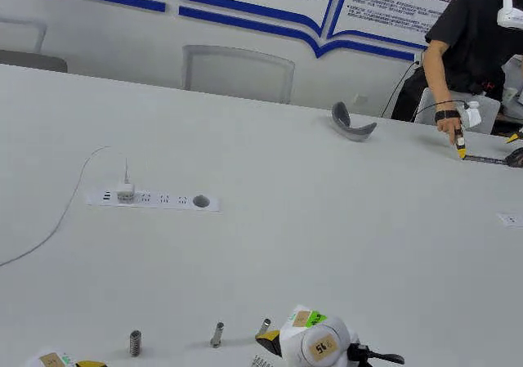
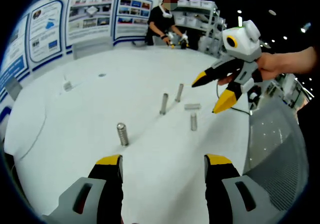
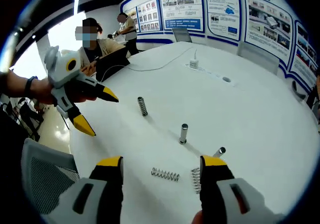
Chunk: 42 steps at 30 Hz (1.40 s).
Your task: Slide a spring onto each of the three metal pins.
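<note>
Three metal pins stand in a row near the table's front edge. The left pin (image 1: 135, 342) (image 2: 122, 133) (image 3: 143, 106) carries a spring. The middle pin (image 1: 216, 334) (image 2: 163, 104) (image 3: 183, 133) and the right pin (image 1: 263, 328) (image 2: 179, 92) (image 3: 219, 152) are bare. Two loose springs (image 3: 165, 174) (image 3: 196, 179) (image 2: 192, 106) (image 2: 193, 121) lie on the table just ahead of my right gripper (image 3: 161, 162) (image 1: 266, 342) (image 2: 215, 92), which is open and holds nothing. My left gripper (image 2: 163, 160) (image 1: 78, 364) (image 3: 95, 112) is open too, a little short of the sprung pin.
A white power strip (image 1: 155, 198) with a plugged charger and a trailing cable lies mid-table. A grey curved object (image 1: 351, 124) rests further back. Another person (image 1: 466, 48) works at the far right. A mesh chair (image 2: 280, 149) stands by the table edge.
</note>
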Motion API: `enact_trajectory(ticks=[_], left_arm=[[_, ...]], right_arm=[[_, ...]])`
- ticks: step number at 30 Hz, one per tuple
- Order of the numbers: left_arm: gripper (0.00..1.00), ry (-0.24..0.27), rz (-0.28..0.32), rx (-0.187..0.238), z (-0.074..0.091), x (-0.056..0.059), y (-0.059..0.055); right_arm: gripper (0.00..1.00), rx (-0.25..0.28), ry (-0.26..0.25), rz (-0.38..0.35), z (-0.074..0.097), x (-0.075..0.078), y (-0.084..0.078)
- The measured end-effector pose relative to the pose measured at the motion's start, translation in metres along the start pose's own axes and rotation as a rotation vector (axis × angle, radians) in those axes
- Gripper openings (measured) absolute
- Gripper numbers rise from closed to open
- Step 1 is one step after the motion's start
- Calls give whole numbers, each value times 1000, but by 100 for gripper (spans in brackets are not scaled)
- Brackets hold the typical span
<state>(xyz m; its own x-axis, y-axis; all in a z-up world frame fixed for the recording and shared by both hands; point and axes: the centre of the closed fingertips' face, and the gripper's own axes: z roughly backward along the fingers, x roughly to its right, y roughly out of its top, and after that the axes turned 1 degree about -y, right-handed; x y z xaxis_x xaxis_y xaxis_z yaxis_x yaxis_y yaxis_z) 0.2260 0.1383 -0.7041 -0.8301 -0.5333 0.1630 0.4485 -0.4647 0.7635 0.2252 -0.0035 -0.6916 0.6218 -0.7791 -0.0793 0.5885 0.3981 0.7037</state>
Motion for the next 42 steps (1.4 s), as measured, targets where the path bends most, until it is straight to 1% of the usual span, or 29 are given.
enact_trajectory(ticks=[4, 9, 16, 18, 22, 27, 30, 34, 42], left_arm=[[67, 5, 6, -1, 0, 0, -1], [67, 13, 19, 1, 1, 0, -1], [68, 20, 21, 0, 1, 1, -1], [68, 24, 23, 2, 1, 0, -1], [68, 35, 29, 5, 2, -2, -1], [69, 45, 36, 10, 4, -2, 0], [69, 49, 41, 12, 5, -1, 0], [70, 54, 44, 8, 4, -1, -2], [71, 52, 47, 7, 2, 4, 0]], right_arm=[[65, 6, -9, -14, 5, 5, -6], [66, 23, -25, -50, 8, 11, -11], [67, 44, -43, -88, 13, 14, -17], [68, 58, -50, -102, 15, 16, -18], [70, 74, -49, -123, 19, 16, -22], [72, 77, -52, -143, 24, 17, -29], [73, 87, -56, -158, 27, 18, -32], [74, 90, -56, -173, 30, 20, -37], [77, 92, -54, -198, 36, 21, -46]])
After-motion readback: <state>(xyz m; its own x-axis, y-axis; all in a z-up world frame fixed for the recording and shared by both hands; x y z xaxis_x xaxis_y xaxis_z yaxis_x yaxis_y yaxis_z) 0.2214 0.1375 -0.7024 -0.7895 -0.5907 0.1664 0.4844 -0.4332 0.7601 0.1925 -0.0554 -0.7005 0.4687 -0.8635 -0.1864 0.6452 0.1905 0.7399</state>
